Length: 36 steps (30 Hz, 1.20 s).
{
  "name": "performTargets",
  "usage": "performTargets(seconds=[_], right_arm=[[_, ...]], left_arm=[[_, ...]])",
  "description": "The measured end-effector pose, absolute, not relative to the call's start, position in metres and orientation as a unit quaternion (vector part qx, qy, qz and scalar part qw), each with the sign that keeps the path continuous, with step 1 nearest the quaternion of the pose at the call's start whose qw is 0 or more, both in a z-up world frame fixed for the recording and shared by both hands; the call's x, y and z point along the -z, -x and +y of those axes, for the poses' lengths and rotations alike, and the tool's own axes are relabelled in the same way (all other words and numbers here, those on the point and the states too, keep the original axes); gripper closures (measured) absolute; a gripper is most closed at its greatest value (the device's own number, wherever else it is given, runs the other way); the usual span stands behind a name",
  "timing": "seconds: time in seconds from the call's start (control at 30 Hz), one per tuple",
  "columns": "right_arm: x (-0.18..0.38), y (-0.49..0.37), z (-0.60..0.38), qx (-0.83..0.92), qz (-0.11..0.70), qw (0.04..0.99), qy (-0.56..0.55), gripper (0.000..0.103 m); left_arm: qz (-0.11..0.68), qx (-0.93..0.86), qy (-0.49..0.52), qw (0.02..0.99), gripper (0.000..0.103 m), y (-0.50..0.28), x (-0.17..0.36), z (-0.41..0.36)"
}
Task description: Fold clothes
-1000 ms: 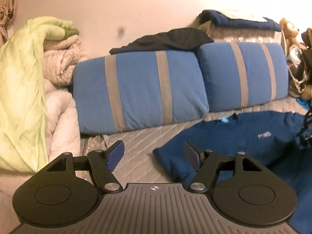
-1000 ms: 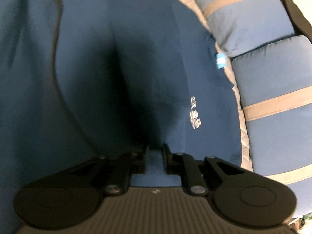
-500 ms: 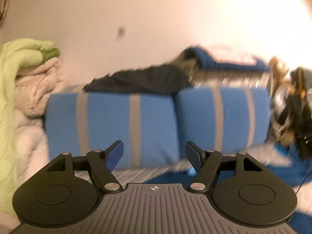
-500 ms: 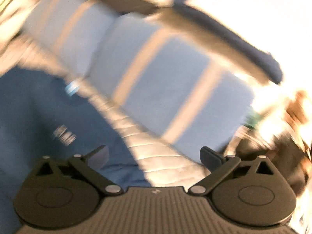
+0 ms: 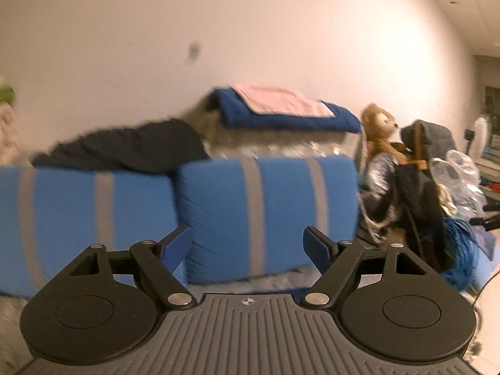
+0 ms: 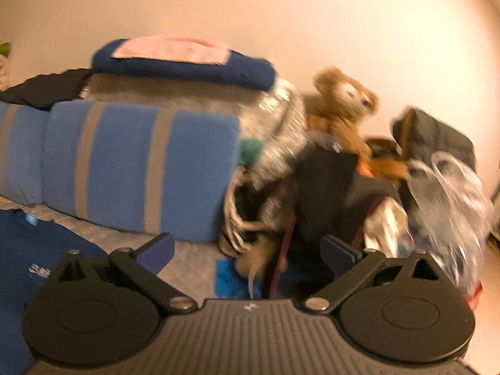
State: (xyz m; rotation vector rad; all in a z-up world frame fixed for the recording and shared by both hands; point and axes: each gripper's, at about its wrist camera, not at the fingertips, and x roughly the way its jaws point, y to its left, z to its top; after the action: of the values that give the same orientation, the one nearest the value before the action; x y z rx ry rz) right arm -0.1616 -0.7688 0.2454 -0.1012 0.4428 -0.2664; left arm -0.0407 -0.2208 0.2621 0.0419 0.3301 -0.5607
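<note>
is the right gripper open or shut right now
Open. The right gripper has its jaws spread wide with nothing between them, having just been opening; only the cluttered pile shows beyond.

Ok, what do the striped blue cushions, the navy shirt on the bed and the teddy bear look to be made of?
Striped blue cushions: woven cloth, matte, with sewn-in grey bands; creases at the seams suggest soft filling. Navy shirt: probably cotton jersey, dull finish, lying limp with a small pale print and a neck label. Teddy bear: plush, fuzzy tan pile, though blur hides the detail.

No legible text on anything
</note>
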Motion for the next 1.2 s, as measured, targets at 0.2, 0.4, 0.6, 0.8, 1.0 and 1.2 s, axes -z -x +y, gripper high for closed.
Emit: performTargets(seconds=[0.2,0.4,0.6,0.8,1.0,1.2], right_arm=[[-0.184,0.212,-0.800,0.144,0.252,0.957,-0.012,0.002],[-0.119,0.246,-0.830,0.176,0.283,0.936,-0.112,0.015],[-0.060,0.258,-0.856,0.202,0.288,0.895,-0.274,0.036],[-0.022,0.243,-0.863,0.209,0.279,0.858,-0.378,0.044],[-0.004,0.216,-0.863,0.243,0.289,0.830,-0.410,0.045],[0.008,0.201,-0.869,0.288,0.293,0.796,-0.444,0.064]], left_arm=[[0.205,0.318,-0.007,0.926,0.024,0.035,-0.219,-0.252],[0.232,0.361,-0.012,0.903,0.024,0.030,-0.186,-0.278],[0.250,0.366,-0.025,0.896,0.024,0.027,-0.151,-0.294],[0.252,0.361,-0.026,0.898,0.025,0.026,-0.121,-0.299],[0.220,0.352,-0.002,0.910,0.025,0.028,-0.101,-0.286],[0.220,0.345,0.017,0.912,0.025,0.024,-0.086,-0.275]])
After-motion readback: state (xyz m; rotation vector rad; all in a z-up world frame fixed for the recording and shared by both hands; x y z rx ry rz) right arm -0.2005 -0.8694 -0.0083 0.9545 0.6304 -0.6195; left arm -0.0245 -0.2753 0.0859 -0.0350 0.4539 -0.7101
